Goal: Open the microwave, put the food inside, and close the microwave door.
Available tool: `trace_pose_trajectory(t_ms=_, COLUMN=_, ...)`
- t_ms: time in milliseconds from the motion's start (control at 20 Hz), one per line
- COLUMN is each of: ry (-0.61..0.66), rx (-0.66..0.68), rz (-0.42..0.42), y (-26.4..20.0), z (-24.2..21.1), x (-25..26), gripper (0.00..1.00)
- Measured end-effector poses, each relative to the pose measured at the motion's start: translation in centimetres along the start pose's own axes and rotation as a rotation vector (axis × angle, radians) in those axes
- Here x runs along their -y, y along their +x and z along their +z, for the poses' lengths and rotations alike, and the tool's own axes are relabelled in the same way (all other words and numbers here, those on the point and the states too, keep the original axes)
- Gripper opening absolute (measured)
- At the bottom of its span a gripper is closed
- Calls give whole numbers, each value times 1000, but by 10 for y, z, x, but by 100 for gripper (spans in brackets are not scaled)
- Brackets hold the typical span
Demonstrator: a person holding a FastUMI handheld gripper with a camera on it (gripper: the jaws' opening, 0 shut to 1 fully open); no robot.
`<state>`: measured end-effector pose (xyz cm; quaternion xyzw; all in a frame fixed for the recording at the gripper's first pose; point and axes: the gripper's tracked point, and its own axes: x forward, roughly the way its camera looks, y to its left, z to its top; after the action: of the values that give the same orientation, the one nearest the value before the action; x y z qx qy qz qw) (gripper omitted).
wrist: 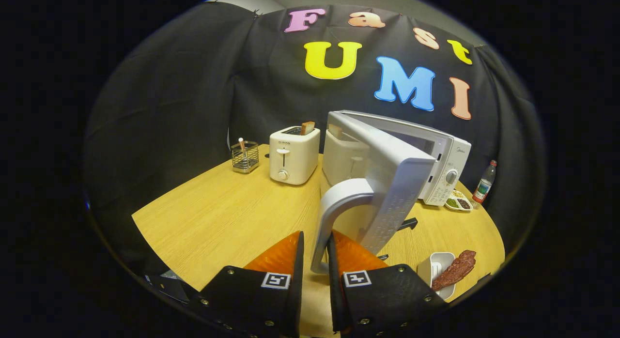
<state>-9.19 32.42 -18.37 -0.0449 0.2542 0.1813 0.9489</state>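
Observation:
A white microwave point(445, 159) stands on the wooden table point(218, 217), its door point(387, 178) swung well out toward me. The door's curved grey handle point(334, 207) runs down between my fingers, and my gripper point(316, 253) is shut on its lower end. The food, a dark reddish strip of meat point(455, 270), lies across a small white dish point(438, 270) on the table just right of my right finger. The oven's inside is hidden behind the door.
A white toaster point(294, 155) holding a slice of bread stands behind and left of the door. A wire basket point(244, 156) sits further left. A divided snack dish point(458, 201) and a bottle point(485, 182) are right of the microwave.

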Motion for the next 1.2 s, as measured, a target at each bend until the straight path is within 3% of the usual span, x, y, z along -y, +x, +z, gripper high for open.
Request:
trace_pose_trajectory(t_ms=400, ry=-11, rx=-11, rz=153, y=-9, z=-1, x=-52, gripper=26)
trace_pose_trajectory(t_ms=650, ry=-26, rx=-12, rz=422, y=-21, z=10, x=-106, gripper=26)
trace_pose_trajectory(t_ms=850, ry=-19, rx=62, rz=562, y=-55, z=42, x=-115, gripper=26)
trace_pose_trajectory(t_ms=1000, ry=20, rx=141, rz=614, y=-85, z=76, x=-101, gripper=26)
trace_pose_trajectory(t_ms=1100, ry=63, rx=179, rz=641, y=-97, z=96, x=-88, gripper=63)
trace_pose_trajectory(t_ms=1200, ry=100, rx=217, rz=609, y=-99, z=109, x=-60, gripper=99)
